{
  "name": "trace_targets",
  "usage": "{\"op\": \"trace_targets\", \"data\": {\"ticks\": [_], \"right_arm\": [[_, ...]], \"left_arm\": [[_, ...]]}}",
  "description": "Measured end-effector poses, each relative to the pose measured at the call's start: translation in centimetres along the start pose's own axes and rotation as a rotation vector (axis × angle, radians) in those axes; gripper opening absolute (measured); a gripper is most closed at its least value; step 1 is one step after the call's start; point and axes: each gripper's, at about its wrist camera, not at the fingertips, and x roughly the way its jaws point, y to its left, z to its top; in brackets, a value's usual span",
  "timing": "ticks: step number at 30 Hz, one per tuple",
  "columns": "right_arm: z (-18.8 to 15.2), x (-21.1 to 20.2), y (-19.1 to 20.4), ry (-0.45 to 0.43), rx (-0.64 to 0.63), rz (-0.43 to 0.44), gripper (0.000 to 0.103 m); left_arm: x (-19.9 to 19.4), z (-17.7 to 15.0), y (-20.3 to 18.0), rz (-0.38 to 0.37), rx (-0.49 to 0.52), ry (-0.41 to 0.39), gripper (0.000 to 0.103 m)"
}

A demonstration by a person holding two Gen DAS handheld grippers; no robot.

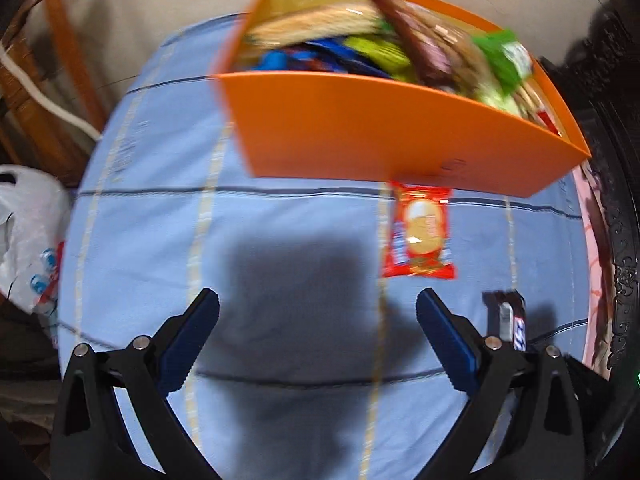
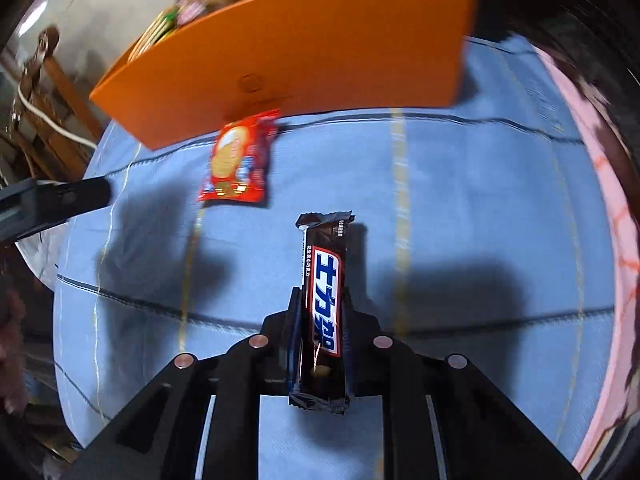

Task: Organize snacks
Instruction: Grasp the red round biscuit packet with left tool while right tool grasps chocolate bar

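An orange box point(image 1: 360, 136) full of wrapped snacks stands on the blue striped cloth point(image 1: 160, 220); in the right wrist view the orange box point(image 2: 320, 40) is at the top. A red biscuit packet point(image 1: 420, 236) lies flat on the cloth just in front of it, and the same red biscuit packet point(image 2: 238, 160) shows left of centre in the right wrist view. My left gripper point(image 1: 318, 310) is open over bare cloth, below and left of that packet. My right gripper point(image 2: 320, 304) is shut on a dark chocolate bar point(image 2: 324, 296), whose dark chocolate bar point(image 1: 508, 320) wrapper also peeks past my left gripper's right finger.
A white plastic bag point(image 1: 28, 232) sits off the cloth's left edge beside wooden furniture point(image 1: 48, 92) with a white cable. Dark carved furniture point(image 1: 616, 200) and a pink patterned strip point(image 2: 600, 208) border the right side. My left gripper's finger point(image 2: 60, 198) shows at the left of the right wrist view.
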Motion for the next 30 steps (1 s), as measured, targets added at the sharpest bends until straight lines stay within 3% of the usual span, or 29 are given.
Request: {"op": "trace_targets", "data": {"ticks": [9,10,12,15,18,26,30], "right_arm": [[-1.5,-0.2,-2.9,-0.004,0.072,-0.004,0.017],[-1.5,-0.3,-2.7,-0.004,0.074,-0.001,0.017],[-1.3,-0.1,-2.2,0.001,0.067,0.009,0.017],[-0.8,-0.4,-2.0,-0.001,0.045,0.024,0.017],[-0.2,-0.7,-0.9,-0.014,0.019,0.038,0.017],[1.6,-3.1,1.0,-0.072,-0.018,0.074,0.017],[3.4,-4.9,1.5,-0.124,-0.027,0.088,0.017]], "left_arm": [[6.3,4.0,-5.6,0.033,0.015,0.088,0.093],[6.9,4.1,-5.7,0.028,0.01,0.106,0.08],[8.2,4.1,-5.6,-0.058,-0.006,0.154,0.066],[7.6,3.9,-5.6,-0.085,0.021,0.127,0.039],[6.9,3.2,-4.8,-0.035,0.035,0.112,0.037],[2.8,-0.2,-0.8,-0.046,0.005,0.069,0.037],[0.2,-0.2,0.3,-0.056,-0.003,0.027,0.037]]}}
